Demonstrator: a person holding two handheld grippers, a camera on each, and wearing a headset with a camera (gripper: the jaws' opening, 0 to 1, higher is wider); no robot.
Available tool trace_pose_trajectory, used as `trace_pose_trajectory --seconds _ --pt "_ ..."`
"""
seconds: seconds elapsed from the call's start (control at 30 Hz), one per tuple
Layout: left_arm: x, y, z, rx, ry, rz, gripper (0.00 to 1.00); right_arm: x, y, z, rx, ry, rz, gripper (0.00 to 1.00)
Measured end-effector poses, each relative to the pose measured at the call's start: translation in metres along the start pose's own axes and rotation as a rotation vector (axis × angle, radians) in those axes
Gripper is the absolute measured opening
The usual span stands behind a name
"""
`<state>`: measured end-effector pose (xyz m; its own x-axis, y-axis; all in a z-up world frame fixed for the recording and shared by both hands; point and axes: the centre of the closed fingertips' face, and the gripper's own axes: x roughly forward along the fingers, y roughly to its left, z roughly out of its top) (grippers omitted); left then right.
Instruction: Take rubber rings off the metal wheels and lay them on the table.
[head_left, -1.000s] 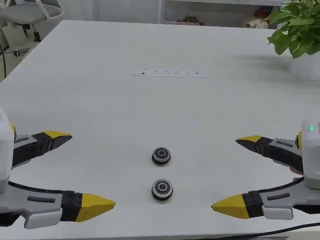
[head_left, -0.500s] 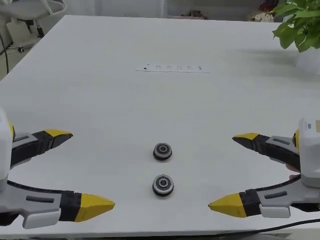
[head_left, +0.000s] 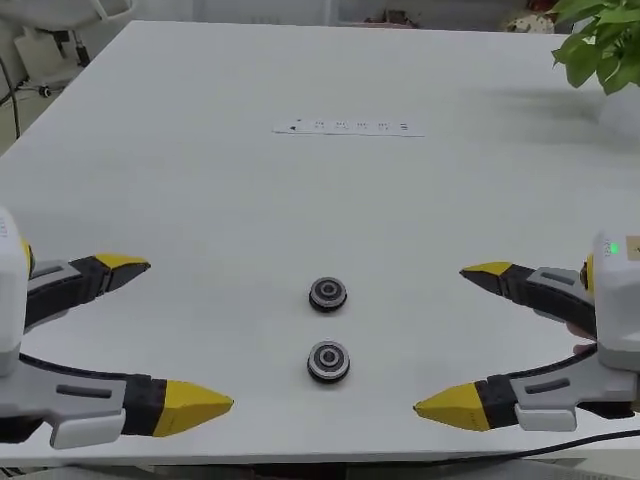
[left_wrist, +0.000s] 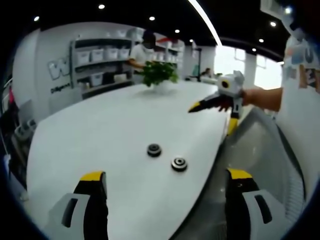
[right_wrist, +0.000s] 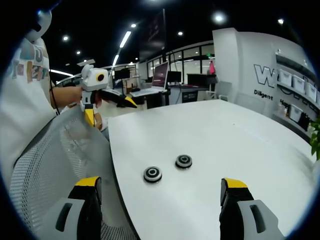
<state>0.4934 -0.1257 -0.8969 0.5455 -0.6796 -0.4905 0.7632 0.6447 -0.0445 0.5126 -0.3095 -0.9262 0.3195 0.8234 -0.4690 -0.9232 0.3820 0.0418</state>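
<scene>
Two small metal wheels with black rubber rings lie flat on the white table (head_left: 300, 200), a far wheel (head_left: 328, 294) and a near wheel (head_left: 328, 361) by the front edge. My left gripper (head_left: 182, 336) hovers open to their left and my right gripper (head_left: 442, 339) hovers open to their right, both well apart from the wheels. Between the jaws of the left gripper (left_wrist: 165, 175) its own view shows the far wheel (left_wrist: 154, 149) and near wheel (left_wrist: 179, 163). Beyond the right gripper (right_wrist: 161, 182) lie the near wheel (right_wrist: 153, 174) and far wheel (right_wrist: 183, 161).
A flat white strip with markings (head_left: 348, 127) lies at the table's far middle. A potted plant (head_left: 600, 45) stands at the far right corner. An office chair (head_left: 50, 30) sits beyond the far left. A mesh chair back (right_wrist: 55, 165) is close to the front edge.
The head camera has tilted a little, shifting the picture. The wheels lie where they were and both grippers stay open in about the same places.
</scene>
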Motion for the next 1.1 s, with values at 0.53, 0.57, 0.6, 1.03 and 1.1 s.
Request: trace_pose_trajectory --seconds 0.53,0.57,0.6,1.03,1.1 --pt "-0.0006 -0.0010 0.0022 0.026 0.003 -0.015 0.99 0.0013 0.0015 0.0048 -0.001 -0.024 -0.004 0.98" --pt "-0.0004 -0.0010 0.0024 0.029 0.002 -0.017 0.99 0.0018 0.0019 0.0042 -0.003 -0.023 -0.004 0.98" --pt "-0.0004 -0.0009 0.0025 0.031 0.002 -0.019 0.99 0.0022 0.0023 0.0040 -0.005 -0.023 -0.004 0.98" --pt "0.0006 0.0051 0.0053 0.059 -0.002 -0.042 0.97 0.0084 0.0015 0.0080 -0.033 -0.024 -0.002 0.94" --pt "0.0014 0.0059 0.0064 0.064 -0.005 -0.047 0.97 0.0095 0.0010 0.0098 -0.036 -0.030 0.001 0.92"
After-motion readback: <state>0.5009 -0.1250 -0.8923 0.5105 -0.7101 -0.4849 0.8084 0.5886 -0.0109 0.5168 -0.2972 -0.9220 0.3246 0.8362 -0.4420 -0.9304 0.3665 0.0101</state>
